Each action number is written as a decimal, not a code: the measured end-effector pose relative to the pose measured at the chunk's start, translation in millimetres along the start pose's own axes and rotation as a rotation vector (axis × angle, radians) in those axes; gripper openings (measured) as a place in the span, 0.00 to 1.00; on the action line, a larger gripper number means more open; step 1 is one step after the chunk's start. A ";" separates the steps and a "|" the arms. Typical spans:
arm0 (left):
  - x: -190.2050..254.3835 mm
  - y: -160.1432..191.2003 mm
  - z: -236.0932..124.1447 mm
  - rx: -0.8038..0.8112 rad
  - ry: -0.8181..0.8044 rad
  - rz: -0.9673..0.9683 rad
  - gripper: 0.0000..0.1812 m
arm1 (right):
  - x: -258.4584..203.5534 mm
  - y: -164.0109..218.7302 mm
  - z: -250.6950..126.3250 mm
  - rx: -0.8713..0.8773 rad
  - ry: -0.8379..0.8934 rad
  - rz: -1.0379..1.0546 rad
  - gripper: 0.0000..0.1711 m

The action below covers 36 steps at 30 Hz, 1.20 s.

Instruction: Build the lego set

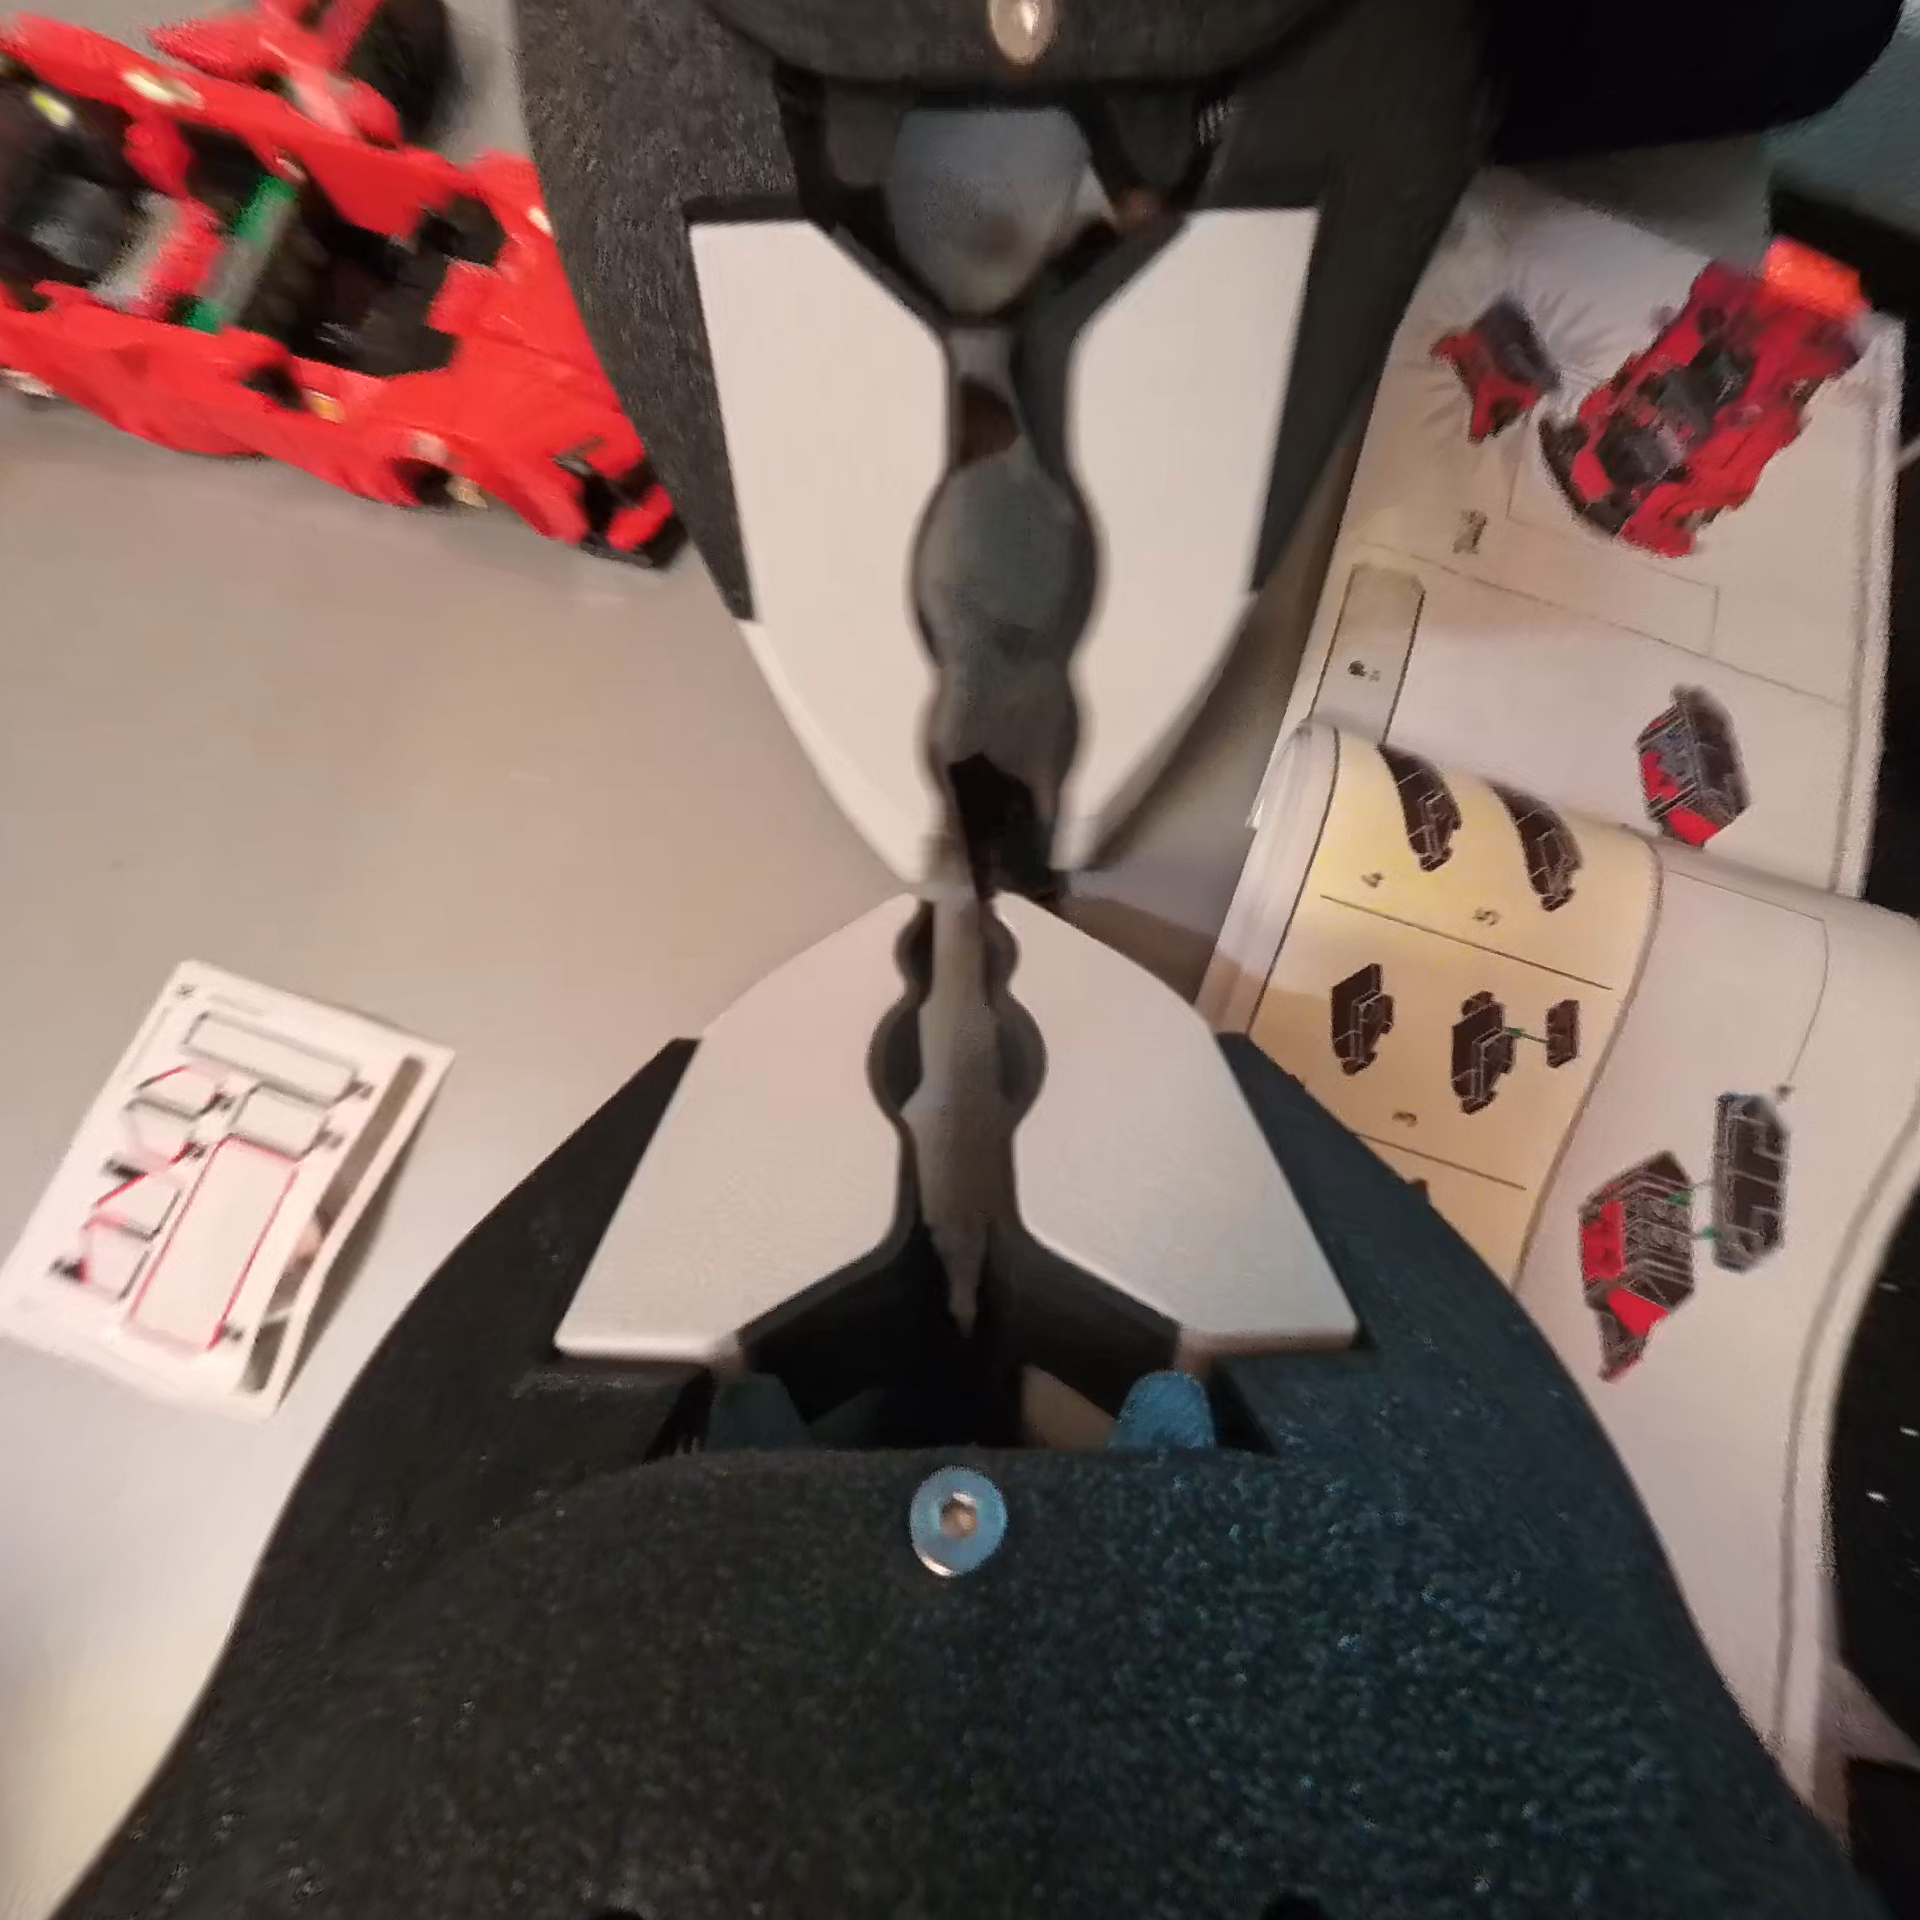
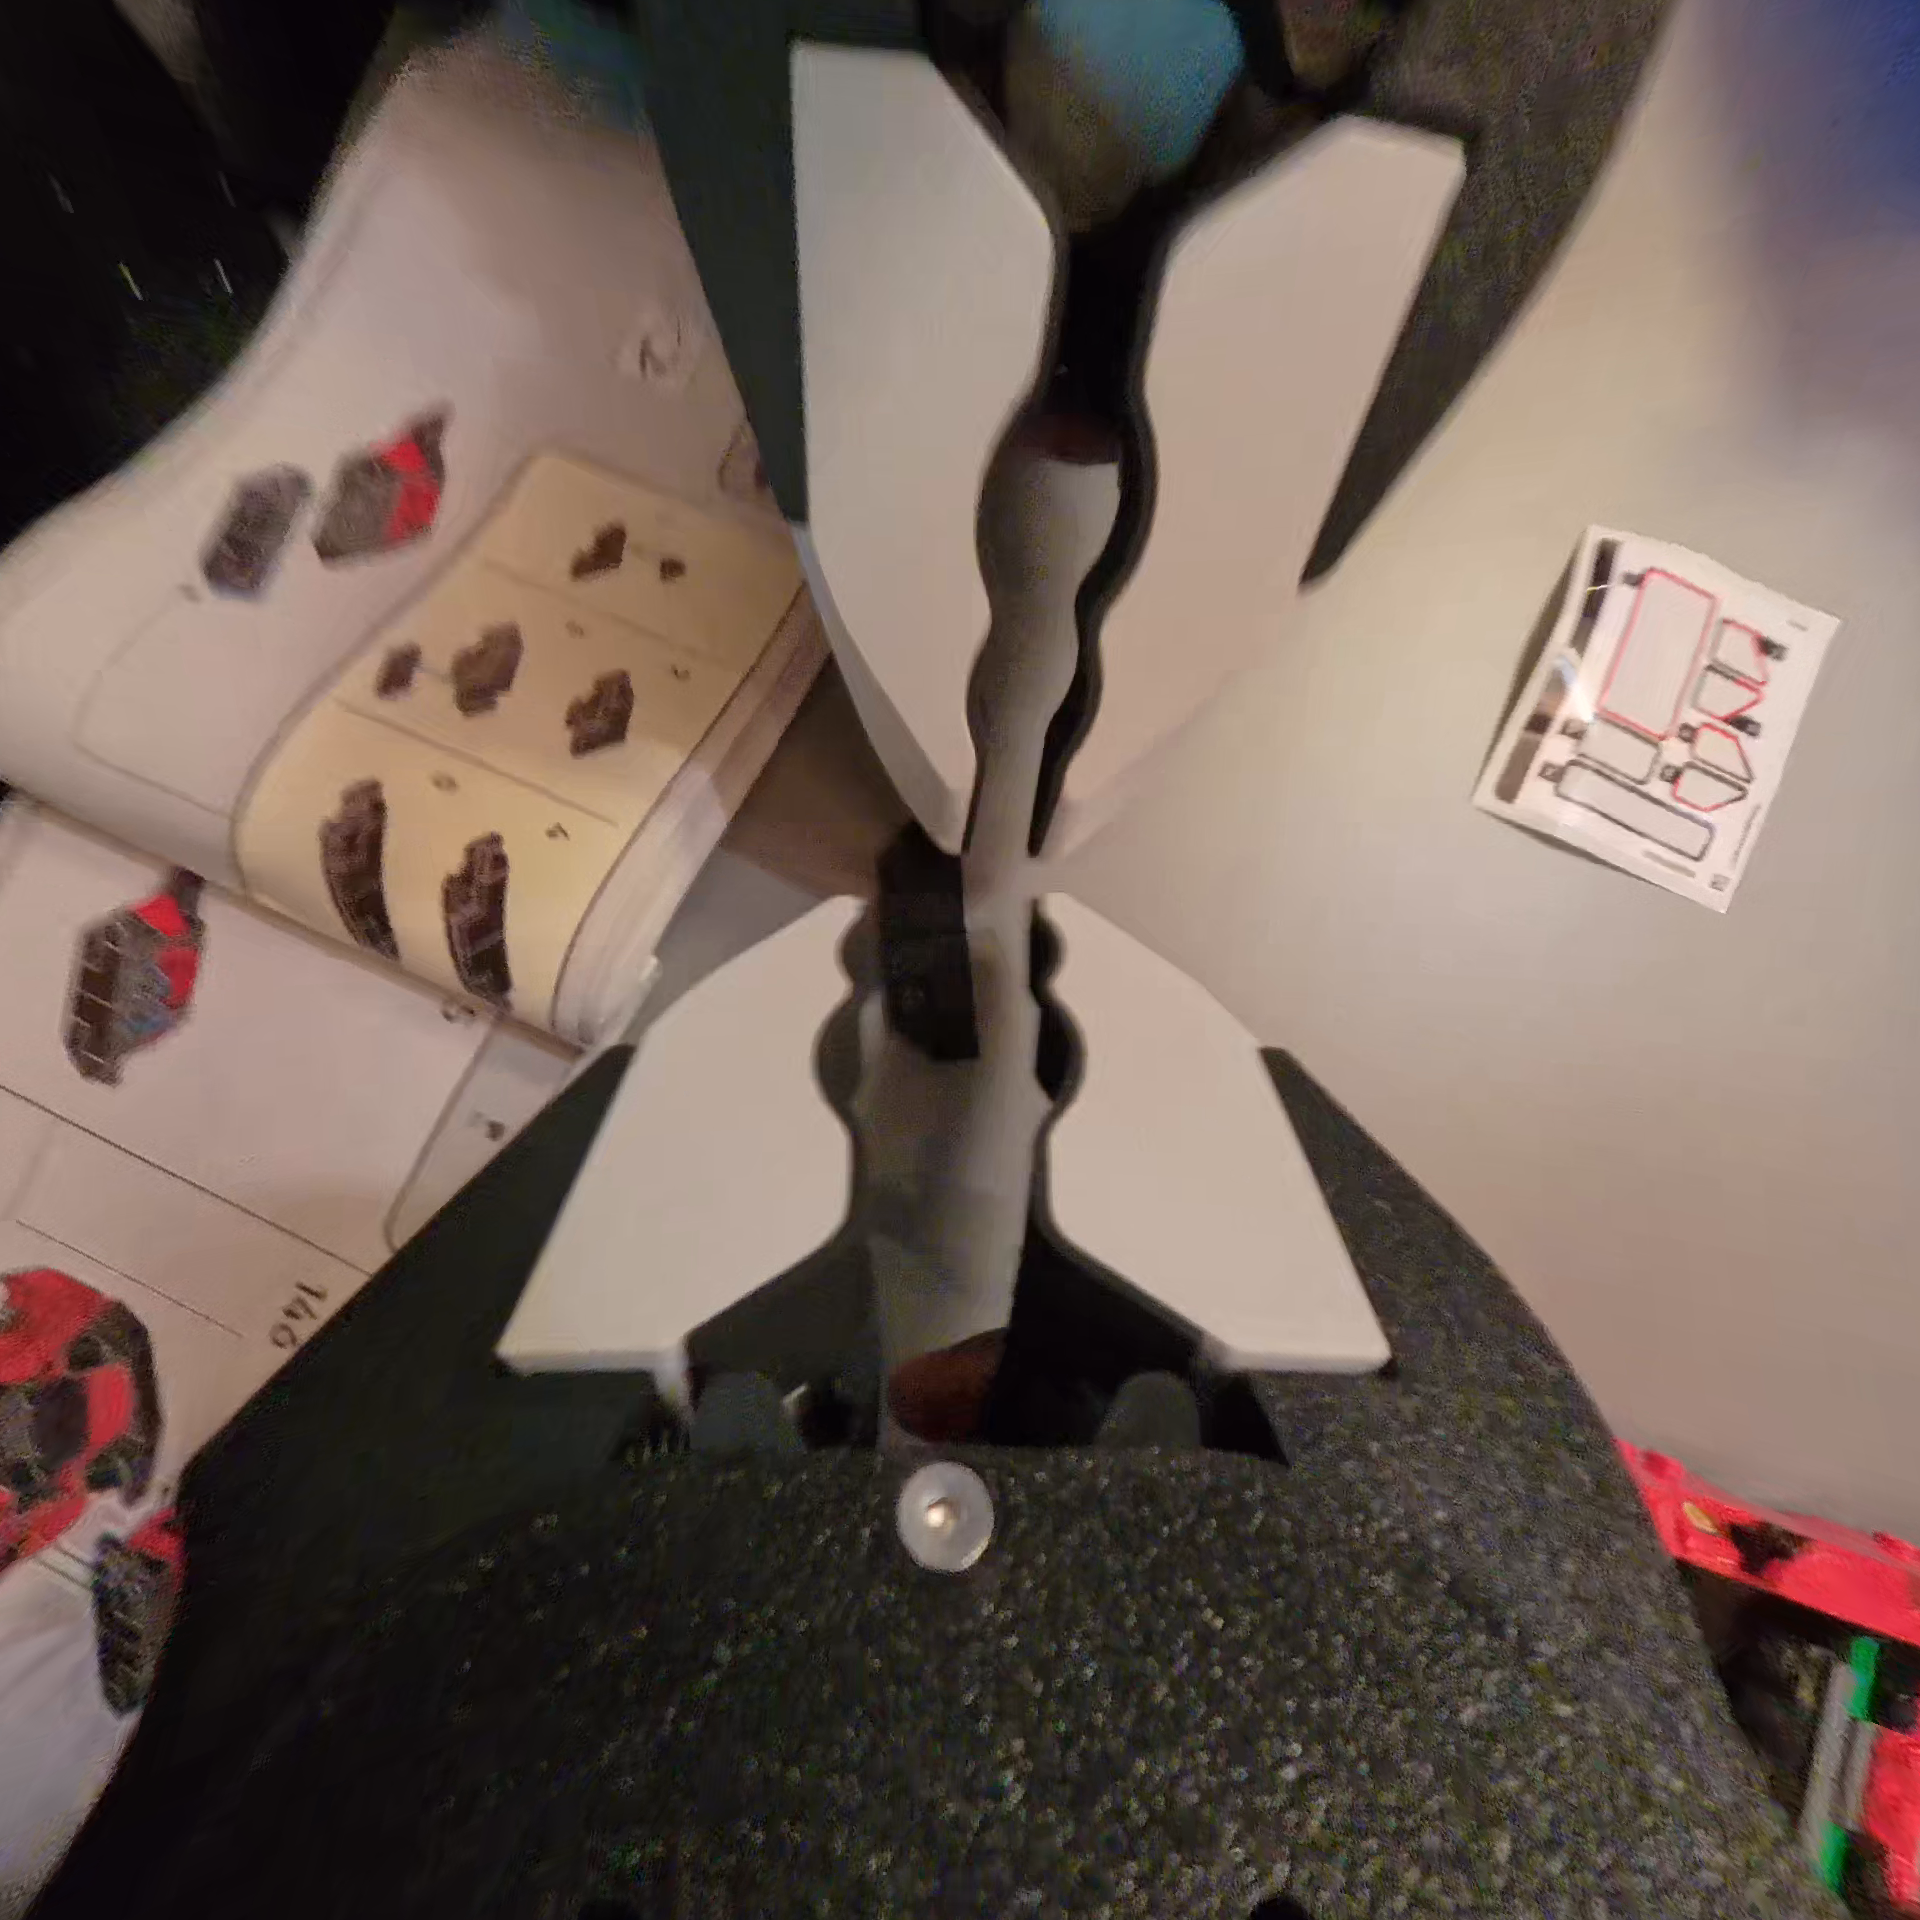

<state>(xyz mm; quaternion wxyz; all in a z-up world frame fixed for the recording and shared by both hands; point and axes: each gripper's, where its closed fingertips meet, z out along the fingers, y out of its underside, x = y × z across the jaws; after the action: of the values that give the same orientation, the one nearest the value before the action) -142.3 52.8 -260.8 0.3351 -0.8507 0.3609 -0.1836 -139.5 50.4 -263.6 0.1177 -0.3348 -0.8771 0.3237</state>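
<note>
Right now the two grippers meet tip to tip above the grey table (image 1: 364,748), with a small black lego piece (image 2: 925,961) caught between them. The left gripper (image 1: 961,914) has its white fingers (image 1: 1122,1122) drawn nearly together; whether it actually pinches anything I cannot tell through the blur. The right gripper (image 2: 951,904) is closed on the black piece near its fingertips.

The risk, as I judge it, is a slip: the piece is held by its edge only, so a twist or uneven push during a handover or join could pop it loose. It could drop onto the open instruction booklet (image 1: 1558,935). The half-built red lego car (image 1: 312,312) sits well apart, as does the white sticker sheet (image 2: 1652,717).
</note>
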 end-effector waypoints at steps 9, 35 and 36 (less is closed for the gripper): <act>-24.1 -4.7 -87.6 0.292 -0.199 -0.162 0.06 | -5.1 -30.2 20.6 0.018 0.018 0.008 0.10; 11.4 32.4 -58.1 0.137 -0.196 -0.136 0.11 | -33.1 115.1 -101.1 -0.379 0.463 0.277 0.15; 13.0 32.4 -57.4 0.130 -0.190 -0.131 0.11 | -32.5 104.0 -102.7 -0.294 0.441 0.288 0.15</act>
<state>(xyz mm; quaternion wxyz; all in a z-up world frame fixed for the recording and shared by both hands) -181.3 1.5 -242.0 0.4096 -0.8625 0.2585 -0.1470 -18.6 138.0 -252.2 0.2083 -0.5315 -0.8113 0.1260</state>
